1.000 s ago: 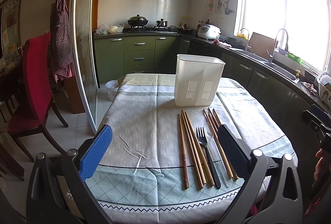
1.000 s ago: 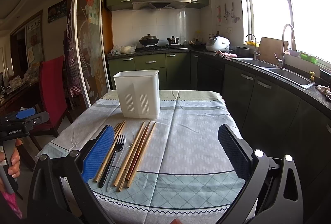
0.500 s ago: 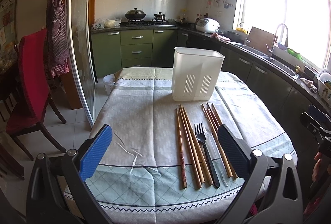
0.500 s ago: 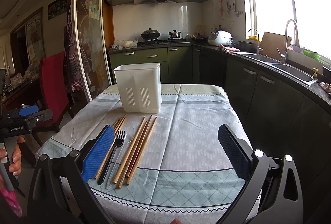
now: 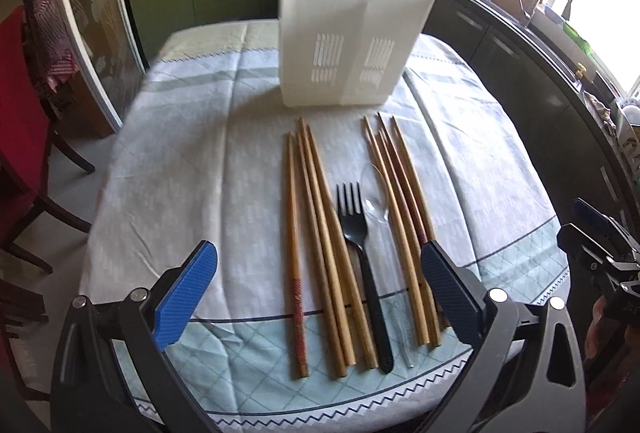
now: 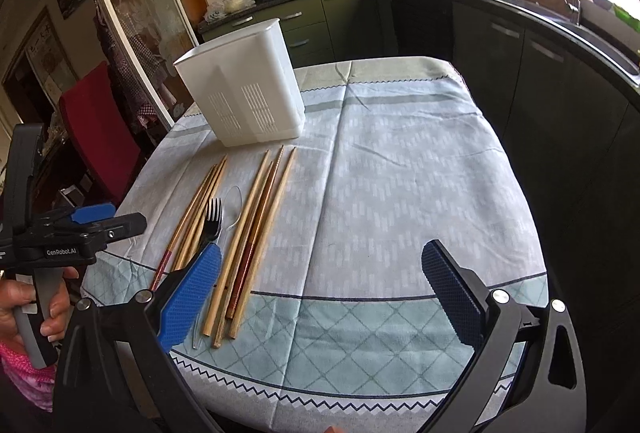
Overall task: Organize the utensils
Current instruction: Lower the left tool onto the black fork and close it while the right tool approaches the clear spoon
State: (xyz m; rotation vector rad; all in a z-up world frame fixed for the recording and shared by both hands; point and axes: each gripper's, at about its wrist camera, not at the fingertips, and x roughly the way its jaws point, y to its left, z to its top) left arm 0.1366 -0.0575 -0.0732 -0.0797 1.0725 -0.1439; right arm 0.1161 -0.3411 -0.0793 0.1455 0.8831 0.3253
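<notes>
Both my grippers had dipped nearer the table since a second before. The left gripper point(image 5: 320, 289) hung open over the chopsticks point(image 5: 316, 233) and fork point(image 5: 362, 253), near of the holder point(image 5: 352, 41); the right gripper point(image 6: 320, 293) gaped empty. I judged I should straddle one pair squarely and pinch mid-length.

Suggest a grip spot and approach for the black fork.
Take the black fork by its handle, about midway along, coming straight down with the left claw open across the handle's width. It lies flat on the tablecloth, tines toward the white holder. Chopsticks and a clear spoon crowd both sides, so pad clearance looks tight.
</notes>
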